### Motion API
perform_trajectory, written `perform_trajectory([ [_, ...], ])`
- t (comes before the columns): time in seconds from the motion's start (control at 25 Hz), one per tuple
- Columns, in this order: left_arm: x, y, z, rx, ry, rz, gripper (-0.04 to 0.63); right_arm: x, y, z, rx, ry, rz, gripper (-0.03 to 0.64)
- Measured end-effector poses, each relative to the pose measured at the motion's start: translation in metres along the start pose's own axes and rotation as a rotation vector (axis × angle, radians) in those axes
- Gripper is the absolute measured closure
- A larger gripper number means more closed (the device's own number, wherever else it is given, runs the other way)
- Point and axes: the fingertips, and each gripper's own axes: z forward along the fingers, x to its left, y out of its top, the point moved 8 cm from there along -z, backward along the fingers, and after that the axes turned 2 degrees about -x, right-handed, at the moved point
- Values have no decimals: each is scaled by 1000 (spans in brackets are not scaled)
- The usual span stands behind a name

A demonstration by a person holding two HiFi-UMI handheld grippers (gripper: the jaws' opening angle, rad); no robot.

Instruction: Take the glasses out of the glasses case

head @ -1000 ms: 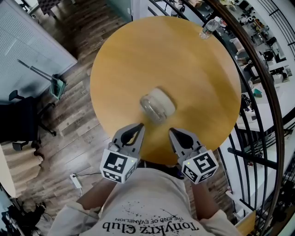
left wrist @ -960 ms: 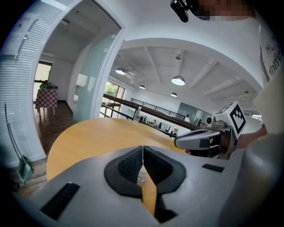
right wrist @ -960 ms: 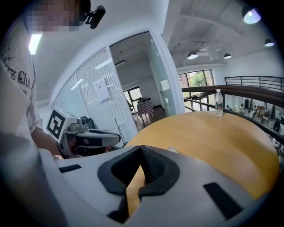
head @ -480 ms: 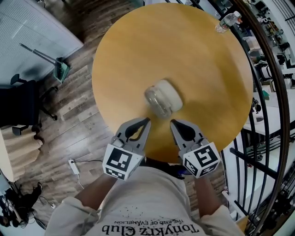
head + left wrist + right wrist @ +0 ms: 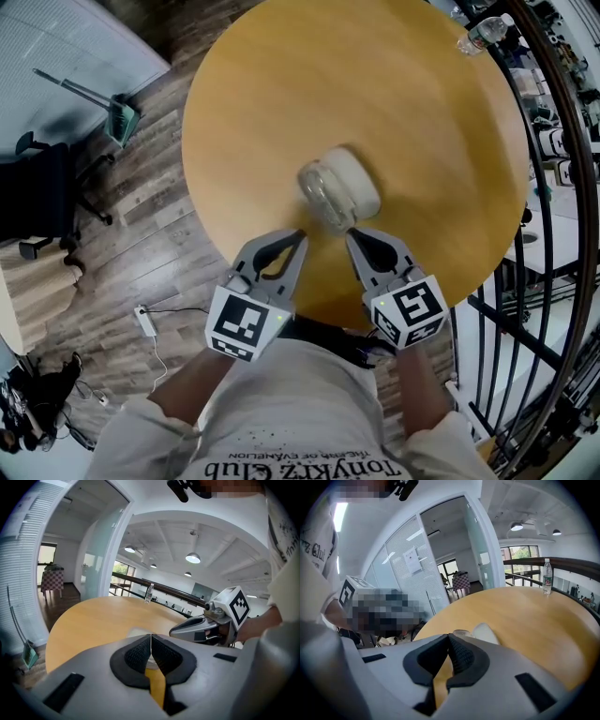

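Approach stage. The glasses case (image 5: pixel 339 189) lay on the tabletop (image 5: pixel 281 84), apparently unopened, just beyond both tools. Left tool (image 5: pixel 296 238) and right tool (image 5: pixel 353 236) had their jaws together and empty. Next move required parting the jaws to steady the case and lift the lid.

A pale glasses case (image 5: pixel 339 187) lies on the round wooden table (image 5: pixel 272 94).

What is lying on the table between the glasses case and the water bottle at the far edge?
Nothing. In the head view, only bare wood of the table lies between the glasses case and the water bottle.
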Motion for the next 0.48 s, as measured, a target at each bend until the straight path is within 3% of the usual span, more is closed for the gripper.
perform_trajectory([
  [0.48,4,-13,19,18,-48,34,569,-17,-26,29,72,0,-16,591],
])
